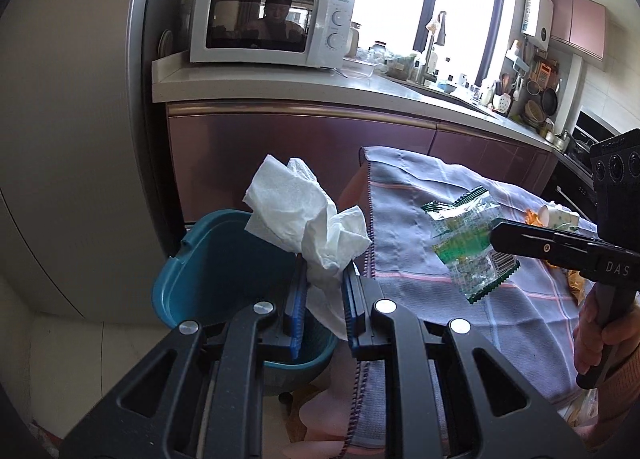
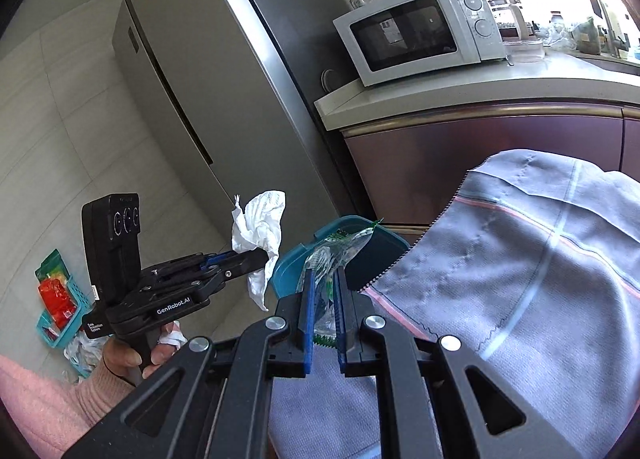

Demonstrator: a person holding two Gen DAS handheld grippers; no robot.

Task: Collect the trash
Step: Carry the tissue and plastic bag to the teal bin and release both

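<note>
My left gripper (image 1: 324, 263) is shut on a crumpled white paper towel (image 1: 304, 215) and holds it above the teal trash bin (image 1: 188, 283). It also shows in the right wrist view (image 2: 260, 255), with the towel (image 2: 260, 231) hanging from it. My right gripper (image 2: 324, 271) is shut on a green and clear snack wrapper (image 2: 340, 247), just in front of the bin's rim (image 2: 288, 271). In the left wrist view the right gripper (image 1: 496, 235) holds the wrapper (image 1: 464, 235) above the grey cloth (image 1: 420, 259).
A grey striped cloth (image 2: 540, 279) covers the table at right. A crumpled paper cup (image 1: 558, 215) and orange scraps lie on its far side. A fridge (image 2: 192, 79), counter and microwave (image 1: 268, 25) stand behind. A teal basket (image 2: 60, 307) sits on the floor.
</note>
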